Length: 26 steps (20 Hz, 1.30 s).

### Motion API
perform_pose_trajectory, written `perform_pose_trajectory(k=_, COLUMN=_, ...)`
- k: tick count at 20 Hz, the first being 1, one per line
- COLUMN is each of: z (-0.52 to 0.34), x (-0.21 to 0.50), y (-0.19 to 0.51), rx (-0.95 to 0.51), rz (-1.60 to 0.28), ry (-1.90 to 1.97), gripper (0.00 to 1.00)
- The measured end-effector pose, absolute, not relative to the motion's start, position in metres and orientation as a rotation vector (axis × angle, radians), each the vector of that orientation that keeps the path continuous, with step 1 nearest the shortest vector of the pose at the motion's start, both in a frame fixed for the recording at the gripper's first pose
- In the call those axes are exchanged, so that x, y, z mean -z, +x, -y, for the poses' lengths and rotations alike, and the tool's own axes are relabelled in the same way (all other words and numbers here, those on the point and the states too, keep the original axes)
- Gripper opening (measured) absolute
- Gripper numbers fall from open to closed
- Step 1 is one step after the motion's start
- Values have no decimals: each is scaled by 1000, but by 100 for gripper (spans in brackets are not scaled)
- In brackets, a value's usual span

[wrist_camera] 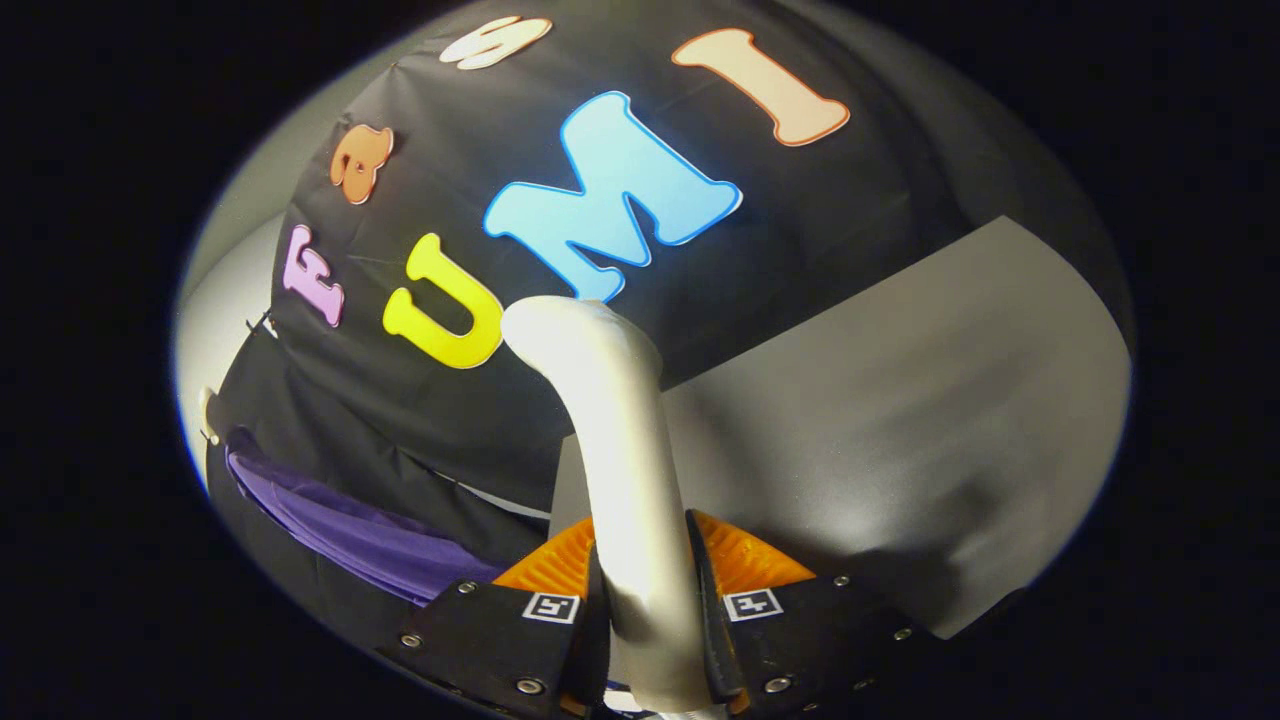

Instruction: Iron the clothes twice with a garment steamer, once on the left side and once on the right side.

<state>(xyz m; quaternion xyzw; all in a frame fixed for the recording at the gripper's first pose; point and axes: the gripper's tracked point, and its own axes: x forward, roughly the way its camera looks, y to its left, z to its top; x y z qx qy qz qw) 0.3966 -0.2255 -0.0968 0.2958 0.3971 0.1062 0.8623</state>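
My gripper (645, 570) is shut on the white garment steamer (620, 440), both fingers pressing on its handle. The steamer rises from between the fingers and curves over to its head just beyond them, against the black cloth wall. A purple garment (360, 530) lies off to the left of the fingers, low against the black cloth, well apart from the steamer head. The whole view is tilted.
A grey table surface (900, 420) spreads out to the right of the steamer, beyond the fingers. The black cloth wall (860, 220) stands behind it. A pale wall or panel (215, 330) shows past the cloth's left side.
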Motion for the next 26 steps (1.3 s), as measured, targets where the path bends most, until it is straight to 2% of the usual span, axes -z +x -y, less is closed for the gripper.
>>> perform_pose_trajectory(k=5, z=205, x=54, y=359, rx=-204, rz=-741, ry=584, gripper=38)
perform_pose_trajectory(k=15, z=133, x=-18, y=240, rx=-141, rz=-555, ry=492, gripper=38)
perform_pose_trajectory(k=20, z=99, x=-35, y=187, rx=-59, rz=-446, ry=393, gripper=38)
perform_pose_trajectory(k=26, z=36, x=-59, y=142, rx=-56, rz=-340, ry=307, gripper=37)
